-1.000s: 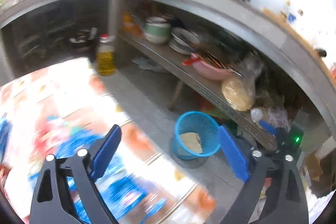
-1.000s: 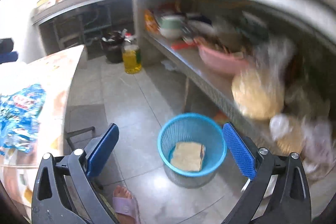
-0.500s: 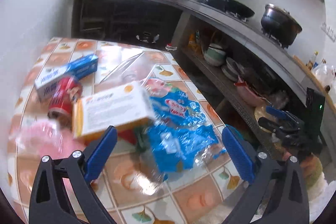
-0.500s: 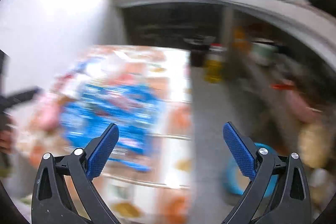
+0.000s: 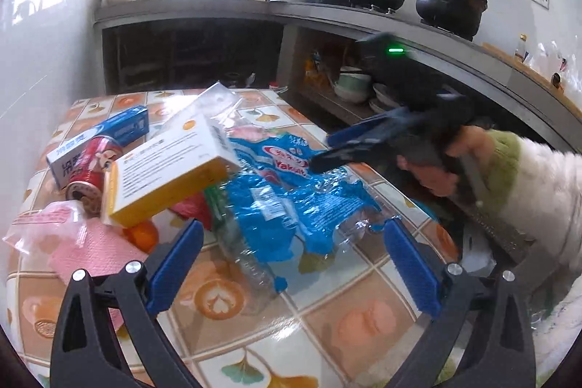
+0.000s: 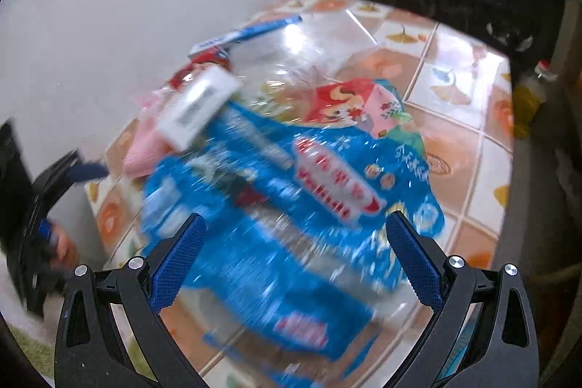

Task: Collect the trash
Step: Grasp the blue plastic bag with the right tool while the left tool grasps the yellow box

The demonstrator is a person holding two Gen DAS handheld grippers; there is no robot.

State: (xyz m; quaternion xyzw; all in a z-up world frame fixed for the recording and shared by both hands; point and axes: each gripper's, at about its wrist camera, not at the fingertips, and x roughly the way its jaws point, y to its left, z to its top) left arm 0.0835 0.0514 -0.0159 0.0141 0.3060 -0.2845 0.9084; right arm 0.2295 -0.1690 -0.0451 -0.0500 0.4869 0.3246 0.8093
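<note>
Left wrist: both hand-held grippers [image 5: 291,264] [image 6: 294,260] spread apart above blue wrapper [image 5: 291,202] reading "Yakult".

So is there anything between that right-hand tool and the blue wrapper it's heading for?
Nothing visible. The right gripper is open, and the blue wrapper lies on top of the pile on the tiled table, right ahead of the fingers. The white box sits off to one side.
</note>
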